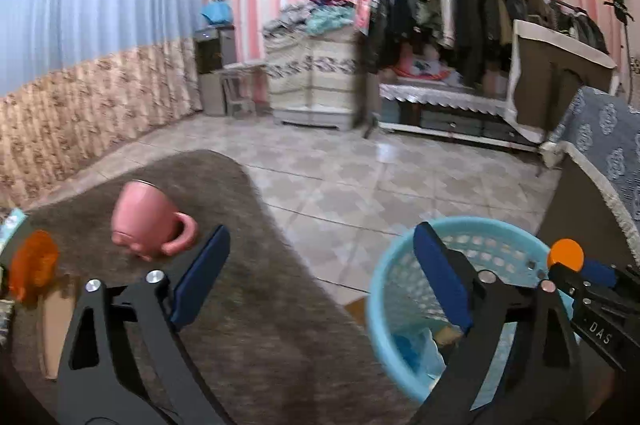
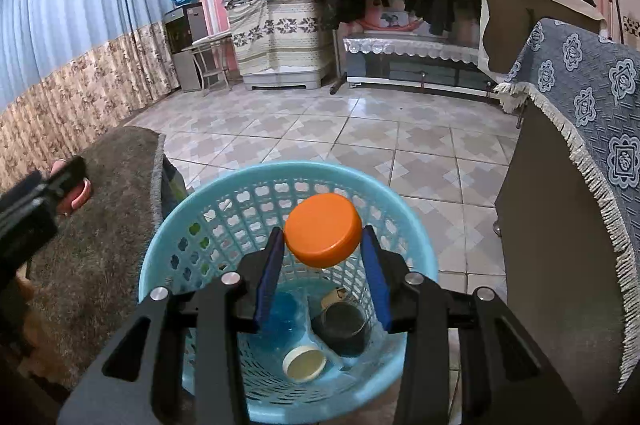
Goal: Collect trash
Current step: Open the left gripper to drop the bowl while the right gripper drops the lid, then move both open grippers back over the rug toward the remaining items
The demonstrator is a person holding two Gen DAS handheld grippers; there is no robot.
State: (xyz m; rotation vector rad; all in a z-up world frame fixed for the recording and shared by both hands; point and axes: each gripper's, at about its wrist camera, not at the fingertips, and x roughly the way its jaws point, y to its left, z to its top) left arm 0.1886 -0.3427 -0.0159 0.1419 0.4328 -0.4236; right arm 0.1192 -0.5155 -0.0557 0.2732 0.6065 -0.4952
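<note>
Now the right gripper [image 2: 322, 249] clamps the orange lid [image 2: 322, 236] over the bin [image 2: 160, 249] (ready to drop); left gripper [image 1: 320, 265] gapes empty.

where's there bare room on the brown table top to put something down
The brown table top is bare between the pink mug and the edge facing the blue basket. It is crowded at the far left, by the orange item. The left gripper hangs open over the free stretch.
</note>
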